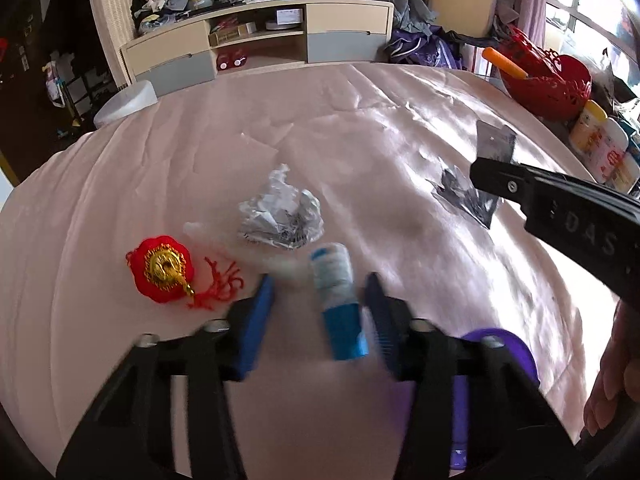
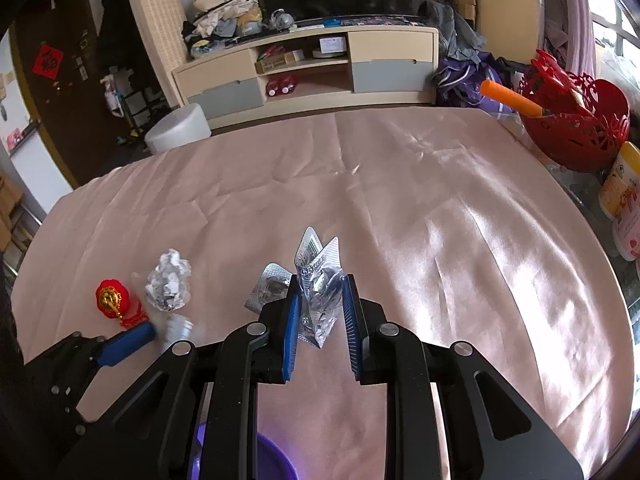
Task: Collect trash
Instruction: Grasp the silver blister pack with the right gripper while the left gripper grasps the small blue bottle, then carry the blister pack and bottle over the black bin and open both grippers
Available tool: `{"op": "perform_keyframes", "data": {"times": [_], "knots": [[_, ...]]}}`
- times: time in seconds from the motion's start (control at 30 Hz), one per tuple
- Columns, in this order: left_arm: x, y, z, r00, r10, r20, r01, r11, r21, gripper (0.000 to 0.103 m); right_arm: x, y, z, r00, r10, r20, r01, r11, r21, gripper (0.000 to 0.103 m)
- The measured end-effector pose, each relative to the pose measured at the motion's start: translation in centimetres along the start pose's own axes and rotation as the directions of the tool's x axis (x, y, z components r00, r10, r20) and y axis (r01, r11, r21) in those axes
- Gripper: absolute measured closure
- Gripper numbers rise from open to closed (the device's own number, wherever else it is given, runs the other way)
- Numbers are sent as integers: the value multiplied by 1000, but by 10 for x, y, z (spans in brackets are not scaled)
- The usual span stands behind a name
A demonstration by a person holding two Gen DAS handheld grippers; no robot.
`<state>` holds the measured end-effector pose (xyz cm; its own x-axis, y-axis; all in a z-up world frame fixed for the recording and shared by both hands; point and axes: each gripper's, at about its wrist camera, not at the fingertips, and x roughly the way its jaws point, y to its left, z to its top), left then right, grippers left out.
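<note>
A crumpled foil blister pack (image 2: 320,296) is pinched between the blue pads of the right gripper (image 2: 322,320) and held up off the pink tablecloth (image 2: 440,220), probably so it can be carried to the purple bin (image 2: 276,460) seen just below. A blue-and-white tube (image 1: 338,304) sits between the jaws of the left gripper (image 1: 320,312), which aren't pressing on it yet, so it's counted as open. A crumpled paper ball (image 1: 280,216) and a second blister pack (image 2: 268,286) are left lying nearby. "DAS" can be read on the right gripper's body; other print is too small.
</note>
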<state>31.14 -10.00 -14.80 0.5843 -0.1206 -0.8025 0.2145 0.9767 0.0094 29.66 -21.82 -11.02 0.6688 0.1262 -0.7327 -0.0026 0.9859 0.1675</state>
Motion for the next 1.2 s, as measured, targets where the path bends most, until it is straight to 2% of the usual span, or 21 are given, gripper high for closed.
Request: {"op": "perform_keyframes", "data": {"times": [0.07, 0.17, 0.3, 0.57, 0.67, 0.87, 1.03, 1.2], "knots": [[0, 1, 2, 1000, 0, -6, 0, 1000, 1, 85, -3, 1, 1, 1000, 3, 1, -3, 1000, -5, 81], [-6, 1, -2, 1000, -8, -24, 8, 1000, 8, 86, -12, 2, -1, 1000, 1, 6, -1, 1000, -13, 81], [-32, 0, -5, 1000, 6, -5, -5, 1000, 24, 86, -39, 8, 1, 1000, -6, 30, 7, 1000, -27, 82], [-137, -6, -19, 997, 26, 76, -29, 999, 41, 86, -137, 29, -9, 996, 0, 95, 6, 998, -62, 82], [-180, -8, -35, 995, 21, 94, -24, 999, 28, 86, -171, 38, -21, 994, 12, 107, -4, 997, -74, 82], [-239, -9, -82, 993, -1, 115, -1, 1000, 18, 86, -220, 49, -57, 991, 73, 110, -64, 995, -81, 82], [-258, -4, -127, 994, -40, 102, 41, 999, -5, 86, -236, 60, -101, 990, 126, 69, -121, 990, -74, 82], [-244, 4, -179, 998, -58, 27, 59, 997, -58, 86, -226, 67, -141, 988, 156, 3, -156, 987, -46, 82]]}}
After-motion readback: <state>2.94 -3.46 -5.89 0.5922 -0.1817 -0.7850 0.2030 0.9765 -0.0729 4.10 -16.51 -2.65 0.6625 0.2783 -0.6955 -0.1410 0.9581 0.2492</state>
